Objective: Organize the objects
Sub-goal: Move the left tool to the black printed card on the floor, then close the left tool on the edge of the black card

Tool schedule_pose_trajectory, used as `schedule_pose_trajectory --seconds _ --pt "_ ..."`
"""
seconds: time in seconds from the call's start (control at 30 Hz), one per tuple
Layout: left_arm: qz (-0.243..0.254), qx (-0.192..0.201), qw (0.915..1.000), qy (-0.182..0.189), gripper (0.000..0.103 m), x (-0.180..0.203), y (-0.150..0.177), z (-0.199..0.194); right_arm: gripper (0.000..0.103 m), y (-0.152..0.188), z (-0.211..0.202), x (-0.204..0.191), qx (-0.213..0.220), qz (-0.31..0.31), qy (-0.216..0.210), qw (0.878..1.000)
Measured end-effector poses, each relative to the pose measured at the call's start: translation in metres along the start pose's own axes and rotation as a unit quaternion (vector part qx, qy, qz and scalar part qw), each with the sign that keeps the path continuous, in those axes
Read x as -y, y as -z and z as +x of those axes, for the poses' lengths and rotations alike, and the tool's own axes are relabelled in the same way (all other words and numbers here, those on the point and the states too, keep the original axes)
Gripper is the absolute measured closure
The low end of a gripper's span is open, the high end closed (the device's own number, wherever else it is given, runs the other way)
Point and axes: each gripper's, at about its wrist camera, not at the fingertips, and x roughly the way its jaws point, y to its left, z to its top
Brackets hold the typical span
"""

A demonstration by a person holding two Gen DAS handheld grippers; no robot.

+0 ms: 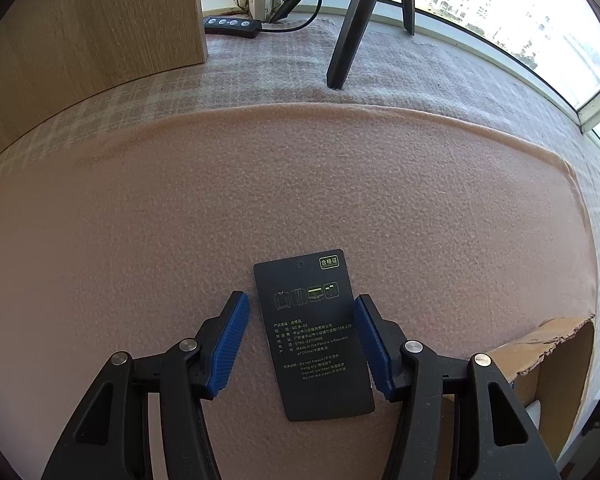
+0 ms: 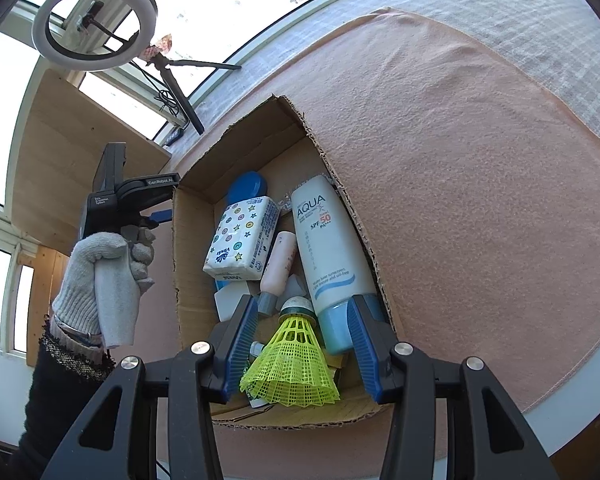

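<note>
A black garment tag (image 1: 312,336) lies flat on the pink cloth (image 1: 260,184). My left gripper (image 1: 301,296) is open and straddles it; the right pad (image 1: 370,340) is at the tag's edge and the left pad (image 1: 230,344) stands clear. My right gripper (image 2: 303,300) is open over the cardboard box (image 2: 192,240). A yellow shuttlecock (image 2: 292,364) lies between its fingers, with a gap on the right side. Also in the box are a sunscreen tube (image 2: 328,240), a tissue pack (image 2: 242,240) and a small pink bottle (image 2: 280,264).
The box's torn rim (image 1: 540,344) shows right of the tag. A wooden panel (image 1: 80,32), a power strip (image 1: 232,24) and a tripod leg (image 1: 352,28) stand at the back by the window. A gloved hand (image 2: 100,280) holds the left gripper beside the box, under a ring light (image 2: 94,26).
</note>
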Motion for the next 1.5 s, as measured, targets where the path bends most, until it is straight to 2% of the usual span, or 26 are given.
schedule_pose_trajectory --seconds 0.13,0.23,0.37,0.43,0.53,0.6,0.83,0.87,1.0,1.07,1.17,1.2,1.5 --pt "-0.003 0.009 1.0 -0.001 0.051 0.004 0.001 -0.001 0.06 0.0 0.003 -0.002 -0.002 0.0 -0.001 1.0" --pt "-0.005 0.002 0.9999 0.01 0.053 0.007 0.001 -0.003 0.06 0.0 0.004 -0.003 -0.003 0.002 0.0 1.0" --pt "-0.019 -0.01 0.9993 0.031 0.042 0.007 0.0 0.002 0.06 0.001 0.006 -0.004 -0.004 0.003 0.001 1.0" --pt "-0.01 -0.004 0.9998 0.017 0.042 0.014 0.002 0.002 0.06 0.001 0.007 -0.005 -0.005 0.003 0.0 1.0" --pt "-0.003 0.011 0.9999 0.007 0.044 0.015 0.007 0.001 0.06 0.001 0.008 -0.006 -0.007 0.003 -0.001 1.0" --pt "0.01 0.021 0.9996 -0.014 0.056 0.017 0.008 -0.001 0.06 0.002 0.007 -0.006 -0.007 0.004 -0.001 1.0" --pt "0.034 0.022 0.9992 0.003 0.06 -0.005 0.014 -0.006 0.06 0.001 0.005 -0.002 -0.002 0.013 -0.001 1.0" --pt "0.037 0.02 0.9991 0.006 0.06 -0.012 0.023 -0.009 0.06 0.001 0.005 -0.002 -0.002 0.014 -0.002 1.0" --pt "0.049 0.014 0.9987 0.005 0.06 -0.017 0.025 -0.009 0.06 0.0 0.01 -0.005 -0.007 0.011 -0.004 1.0" --pt "0.038 0.009 0.9992 0.006 0.06 -0.024 0.022 -0.009 0.06 0.001 0.011 -0.008 -0.009 0.006 -0.005 1.0" --pt "0.016 -0.006 0.9993 0.033 0.049 -0.027 0.017 -0.007 0.06 0.002 0.013 -0.012 -0.01 0.001 -0.006 1.0" --pt "0.014 -0.007 0.9992 0.036 0.048 -0.027 0.011 -0.001 0.06 0.002 0.014 -0.011 -0.011 0.002 -0.007 1.0" --pt "0.009 -0.005 0.9997 0.021 0.048 -0.01 0.011 0.004 0.06 0.002 0.013 -0.008 -0.008 0.009 -0.005 1.0"
